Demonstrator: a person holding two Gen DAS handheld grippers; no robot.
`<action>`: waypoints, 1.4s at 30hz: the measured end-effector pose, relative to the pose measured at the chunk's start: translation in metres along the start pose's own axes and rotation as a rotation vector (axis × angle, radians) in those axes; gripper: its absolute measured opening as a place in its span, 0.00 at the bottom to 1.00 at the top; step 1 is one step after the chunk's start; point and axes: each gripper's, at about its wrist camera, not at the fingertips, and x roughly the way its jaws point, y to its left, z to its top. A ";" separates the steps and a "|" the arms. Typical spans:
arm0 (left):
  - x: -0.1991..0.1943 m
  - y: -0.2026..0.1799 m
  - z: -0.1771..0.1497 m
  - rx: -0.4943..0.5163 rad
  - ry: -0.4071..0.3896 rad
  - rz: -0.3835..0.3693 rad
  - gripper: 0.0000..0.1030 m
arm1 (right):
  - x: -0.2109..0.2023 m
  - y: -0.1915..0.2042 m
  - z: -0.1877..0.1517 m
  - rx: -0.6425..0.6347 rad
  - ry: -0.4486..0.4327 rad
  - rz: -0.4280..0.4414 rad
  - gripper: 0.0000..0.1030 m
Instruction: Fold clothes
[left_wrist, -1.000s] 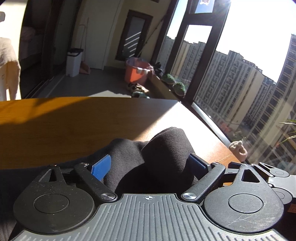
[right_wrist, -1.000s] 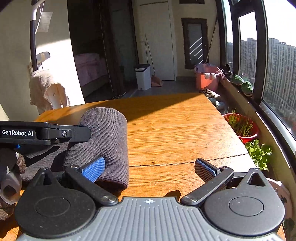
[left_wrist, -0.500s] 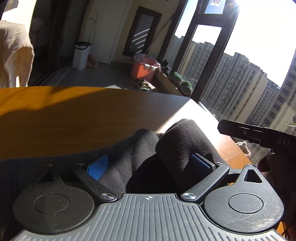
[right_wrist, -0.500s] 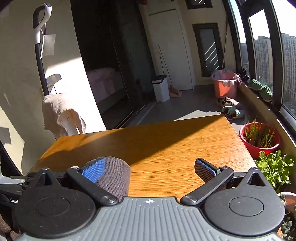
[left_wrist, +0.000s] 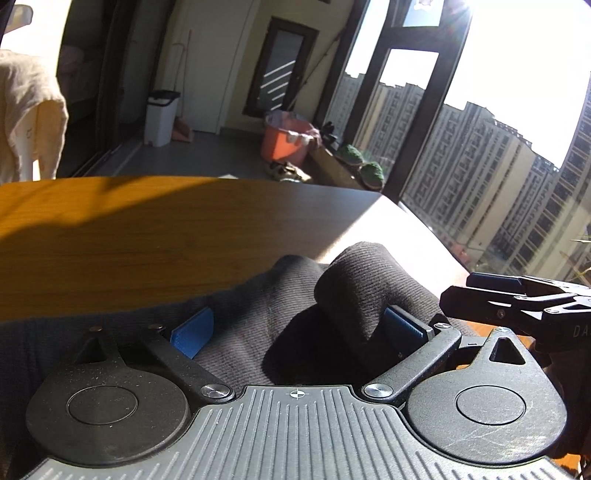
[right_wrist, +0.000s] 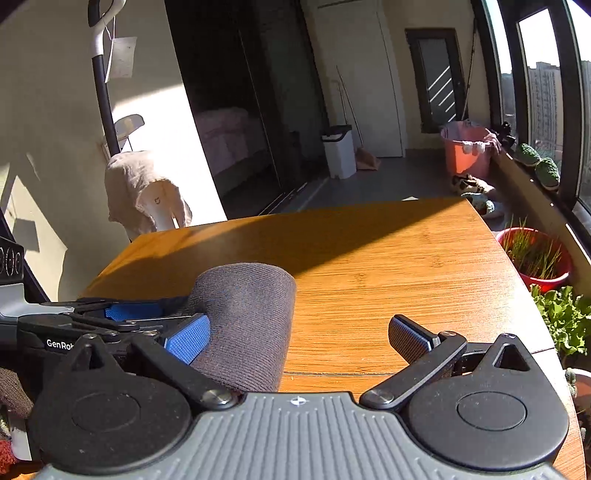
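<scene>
A dark grey knit garment (left_wrist: 362, 273) lies bunched on the wooden table (left_wrist: 147, 240), with a rolled fold standing up. My left gripper (left_wrist: 297, 326) is open, and the fold sits between its blue pads without being pinched. In the right wrist view the same garment (right_wrist: 247, 302) shows as a thick roll on the table (right_wrist: 388, 266). My right gripper (right_wrist: 299, 339) is open, its left finger (right_wrist: 188, 339) against the roll and its right finger over bare wood. The two grippers are close together at the roll, the left gripper (right_wrist: 122, 314) just left of the right gripper's left finger.
The right gripper (left_wrist: 517, 306) shows at the right edge of the left wrist view. A red pot of greens (right_wrist: 535, 258) stands off the table's right edge. A cloth-draped chair (right_wrist: 147, 192) stands beyond the far left corner. Bare wood stretches ahead of the garment.
The right gripper has swung down toward the roll and closer to the left gripper. It now shows lower and nearer in the left wrist view. Both grippers kept their finger spread.
</scene>
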 end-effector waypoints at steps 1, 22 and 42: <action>0.000 0.000 0.000 0.000 -0.001 0.000 0.99 | 0.000 0.000 -0.004 0.013 -0.010 0.000 1.00; -0.039 0.009 0.028 -0.077 -0.063 -0.056 0.92 | 0.000 0.121 -0.031 -0.566 -0.090 -0.055 0.61; -0.015 0.027 0.018 -0.126 0.013 -0.015 0.97 | -0.001 0.065 -0.027 -0.203 -0.026 0.067 0.58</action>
